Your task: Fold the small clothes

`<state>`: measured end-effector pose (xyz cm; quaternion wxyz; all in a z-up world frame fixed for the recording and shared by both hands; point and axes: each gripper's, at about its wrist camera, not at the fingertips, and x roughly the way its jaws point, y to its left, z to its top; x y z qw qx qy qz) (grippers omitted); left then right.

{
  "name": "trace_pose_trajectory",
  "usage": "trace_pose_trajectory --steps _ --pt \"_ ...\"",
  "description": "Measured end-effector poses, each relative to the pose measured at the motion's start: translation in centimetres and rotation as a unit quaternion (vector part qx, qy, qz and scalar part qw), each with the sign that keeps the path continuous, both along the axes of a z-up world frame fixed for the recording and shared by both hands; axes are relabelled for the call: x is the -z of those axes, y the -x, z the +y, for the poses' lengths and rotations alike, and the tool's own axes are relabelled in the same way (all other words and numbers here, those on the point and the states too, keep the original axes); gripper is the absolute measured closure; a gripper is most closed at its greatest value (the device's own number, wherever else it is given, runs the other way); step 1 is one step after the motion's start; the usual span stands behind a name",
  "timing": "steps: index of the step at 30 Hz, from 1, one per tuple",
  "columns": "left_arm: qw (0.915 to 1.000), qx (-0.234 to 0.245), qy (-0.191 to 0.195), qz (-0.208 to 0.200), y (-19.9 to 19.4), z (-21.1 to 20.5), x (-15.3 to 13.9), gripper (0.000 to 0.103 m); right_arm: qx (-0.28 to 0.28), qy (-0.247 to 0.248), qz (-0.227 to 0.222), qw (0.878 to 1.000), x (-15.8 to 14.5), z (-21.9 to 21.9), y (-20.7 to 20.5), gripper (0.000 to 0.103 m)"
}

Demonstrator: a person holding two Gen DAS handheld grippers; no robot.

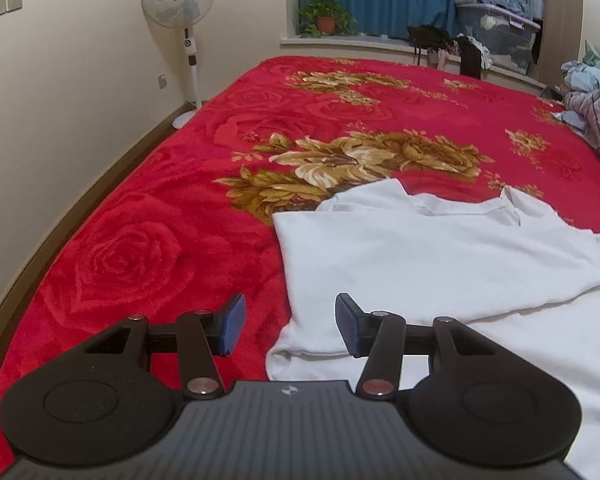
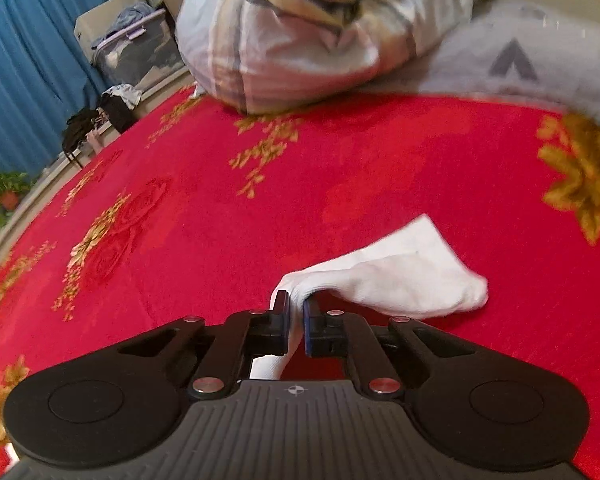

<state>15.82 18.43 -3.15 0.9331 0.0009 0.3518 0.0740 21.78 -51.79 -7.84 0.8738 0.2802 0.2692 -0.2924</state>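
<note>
White fabric of a small garment [image 2: 400, 276] is pinched between the nearly closed right tool [image 2: 296, 320], apparently for folding. Ahead of the half-open, empty left tool [image 1: 290, 324], the garment is spread on the bed [image 1: 160, 240].

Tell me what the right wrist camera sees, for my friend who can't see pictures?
The right tongs are pinched shut on a bunched edge of a white garment, which trails off to the right across a red blanket with gold flowers. Behind it sit a rumpled plaid quilt and, at the far left, blue curtains.
</note>
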Motion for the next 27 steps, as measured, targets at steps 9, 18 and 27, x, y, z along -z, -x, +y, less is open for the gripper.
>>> trace_pose_trajectory --steps 9,18,27 --pt "0.9986 -0.031 0.040 -0.013 0.5 3.0 -1.1 0.048 -0.285 0.235 -0.166 0.914 -10.5 23.0 0.9 0.097" --pt "0.9909 -0.067 0.116 -0.002 0.7 6.1 -1.7 0.048 -0.630 0.085 -0.027 0.771 -1.9 43.9 4.6 0.086" --pt "0.9793 -0.033 0.196 0.038 -1.6 5.5 0.1 0.075 -0.552 0.053 0.011 0.832 -5.8 35.8 6.2 0.083"
